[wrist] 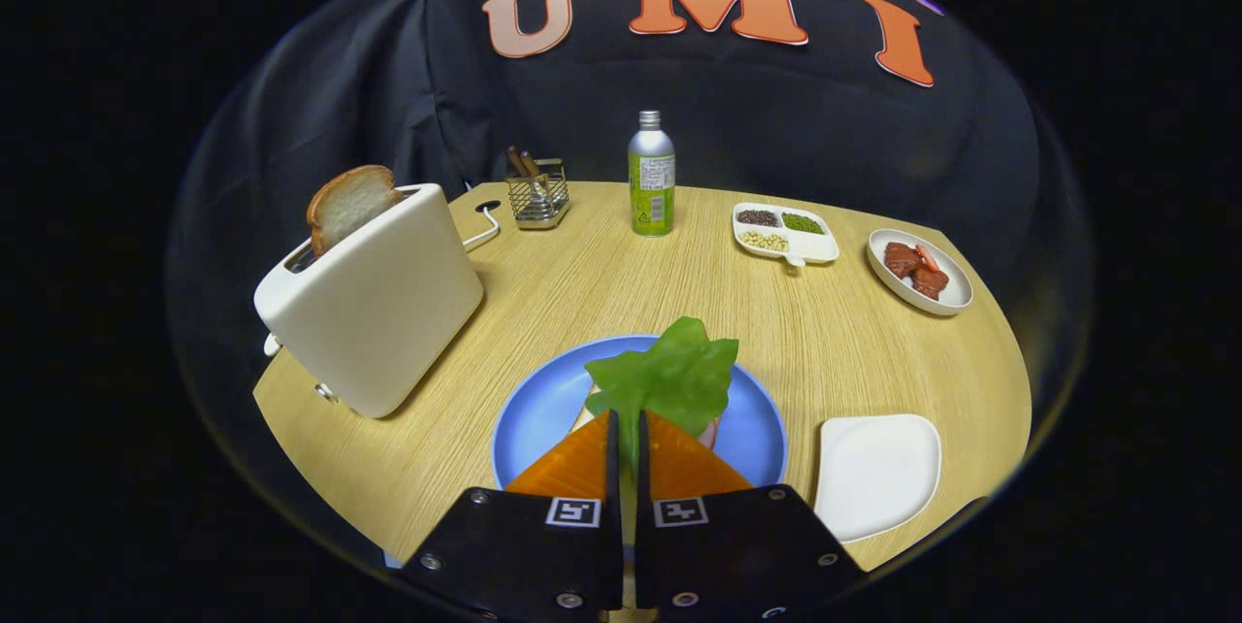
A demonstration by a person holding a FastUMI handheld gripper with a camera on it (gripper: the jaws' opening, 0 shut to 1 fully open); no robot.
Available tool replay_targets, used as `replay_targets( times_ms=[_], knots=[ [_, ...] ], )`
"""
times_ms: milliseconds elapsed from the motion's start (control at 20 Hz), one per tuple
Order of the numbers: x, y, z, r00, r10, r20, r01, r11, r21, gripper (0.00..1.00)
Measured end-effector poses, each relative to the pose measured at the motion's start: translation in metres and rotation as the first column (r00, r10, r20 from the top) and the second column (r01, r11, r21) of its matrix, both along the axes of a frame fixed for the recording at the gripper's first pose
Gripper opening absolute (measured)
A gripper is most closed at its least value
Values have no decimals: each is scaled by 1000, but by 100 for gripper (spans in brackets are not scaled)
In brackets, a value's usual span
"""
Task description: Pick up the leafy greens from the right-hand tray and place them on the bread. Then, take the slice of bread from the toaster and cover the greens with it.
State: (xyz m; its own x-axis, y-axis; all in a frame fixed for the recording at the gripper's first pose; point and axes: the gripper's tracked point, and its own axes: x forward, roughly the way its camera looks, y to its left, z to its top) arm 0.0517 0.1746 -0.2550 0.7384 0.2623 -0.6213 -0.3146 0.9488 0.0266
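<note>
Fingers: my gripper [628,429] is clamped on the lettuce leaf [670,378].
Leaf: directly over the blue plate [539,409], bread mostly hidden beneath.

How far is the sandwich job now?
Done: the greens have left the white tray. In hand: the gripper is shut on the greens, over the blue plate. Left: release them on the bread there, then bring the slice from the toaster.
</note>
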Motion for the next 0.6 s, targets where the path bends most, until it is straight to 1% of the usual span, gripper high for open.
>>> replay_targets(
  times_ms=[100,150,200,250,300,350,500,600],
  knots=[
    [1,-1,-6,1000,-9,-8,9,1000,-17,10],
    [0,-1,-9,1000,-13,-16,13,1000,-18,15],
    [0,-2,-12,1000,-18,-25,17,1000,-22,16],
    [0,-4,-15,999,-24,-31,23,999,-27,21],
    [0,-5,-18,999,-26,-35,25,999,-30,23],
    [-1,-5,-20,999,-22,-36,21,999,-34,26],
    [0,-11,-21,999,-32,-28,31,998,-51,31],
    [0,-13,-20,998,-50,-25,48,998,-51,42]
  ],
)
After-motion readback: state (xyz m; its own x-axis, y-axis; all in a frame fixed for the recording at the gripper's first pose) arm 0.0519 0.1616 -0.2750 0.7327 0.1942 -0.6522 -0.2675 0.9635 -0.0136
